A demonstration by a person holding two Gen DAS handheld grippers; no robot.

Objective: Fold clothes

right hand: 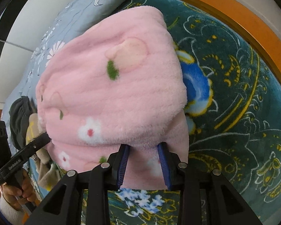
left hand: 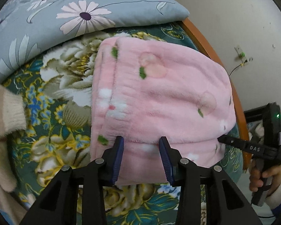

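The left gripper [left hand: 141,140] points steeply down at the near edge of a folded pink fleece garment [left hand: 159,97], its blue-padded jaws standing apart with the fleece lying under and between them; whether the pads pinch the cloth cannot be told. The right gripper [right hand: 143,148] does the same at the garment's [right hand: 110,93] near right corner, jaws apart with a fold of fleece bunched between the pads, which look to press on it. In the left wrist view the right gripper [left hand: 220,138] pokes in from the right edge, its tip at the garment's side, with a hand [left hand: 260,176] on its grip. The garment fills the middle of both frames, lying on a dark green flowered blanket [right hand: 234,93]. A grey-blue daisy-print pillow [left hand: 84,9] sits in the upper left, a cream knitted item [left hand: 5,112] at the left edge, and an orange wooden bed rail [right hand: 243,18] curves along the upper right.
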